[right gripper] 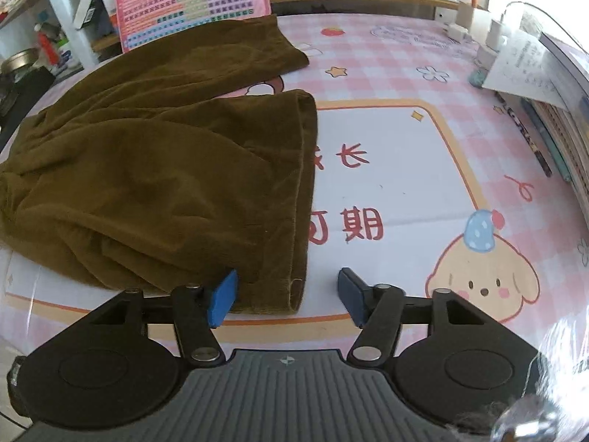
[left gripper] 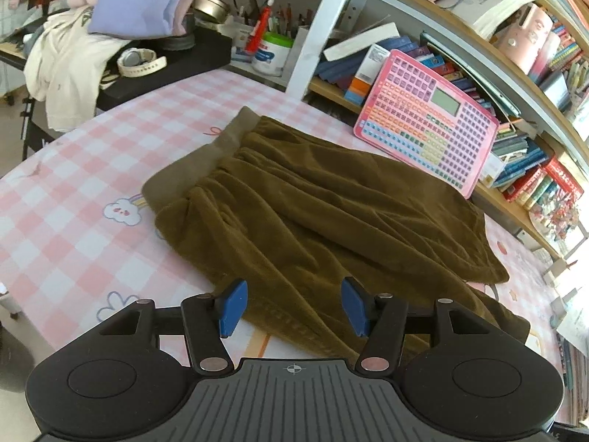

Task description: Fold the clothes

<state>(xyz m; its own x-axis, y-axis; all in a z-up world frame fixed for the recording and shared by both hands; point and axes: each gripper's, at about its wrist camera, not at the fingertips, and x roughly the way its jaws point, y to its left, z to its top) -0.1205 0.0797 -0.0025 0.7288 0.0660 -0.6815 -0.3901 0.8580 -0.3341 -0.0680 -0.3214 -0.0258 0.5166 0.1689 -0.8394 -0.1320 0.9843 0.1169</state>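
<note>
Olive-brown corduroy shorts [left gripper: 313,202] lie spread on the pink checked table cover [left gripper: 73,191], waistband [left gripper: 206,154] to the far left, legs toward the near right. My left gripper [left gripper: 294,307] hovers open over the near edge of the fabric, with nothing between its blue pads. In the right wrist view the same shorts [right gripper: 154,169] lie left of centre, with one leg hem [right gripper: 305,199] running toward the camera. My right gripper [right gripper: 287,296] is open with its jaws on either side of the near hem corner [right gripper: 296,291], its left pad over the cloth.
A pink keyboard-like toy board [left gripper: 430,121] leans on the bookshelf [left gripper: 515,73] behind the shorts. Piled clothes [left gripper: 73,55] and a pen pot [left gripper: 274,51] sit at the far left. Books and papers [right gripper: 545,73] line the table's right edge.
</note>
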